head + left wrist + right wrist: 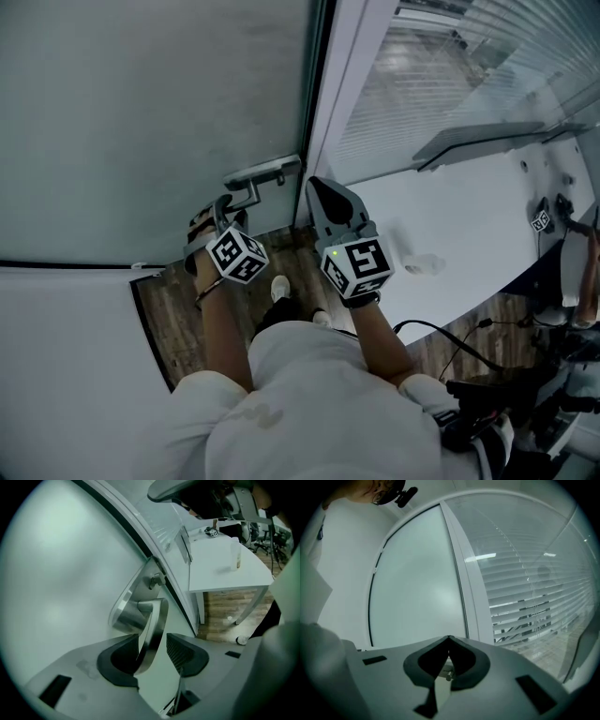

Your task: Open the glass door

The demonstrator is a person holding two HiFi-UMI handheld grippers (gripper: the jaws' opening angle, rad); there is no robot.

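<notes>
**Task at its outset.** The frosted glass door (141, 112) appears shut in its frame. Its lever handle (152, 625) lies between the parted, unclamped jaws of the left gripper (154, 648); gripping, turning and swinging are judged still to be done. The right gripper (449, 641), at 3 o'clock, is closed and empty. Wood-look floor (178, 309) is seen at 6 o'clock, white table (469, 216) and slatted blinds (525, 597) at 3 o'clock.

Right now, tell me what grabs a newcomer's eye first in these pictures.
The curved brushed-metal lever handle on the big frosted glass door stands between the open jaws of the left tool, not clamped. The right tool, shut, points at the door's edge beside white slatted blinds.
</notes>
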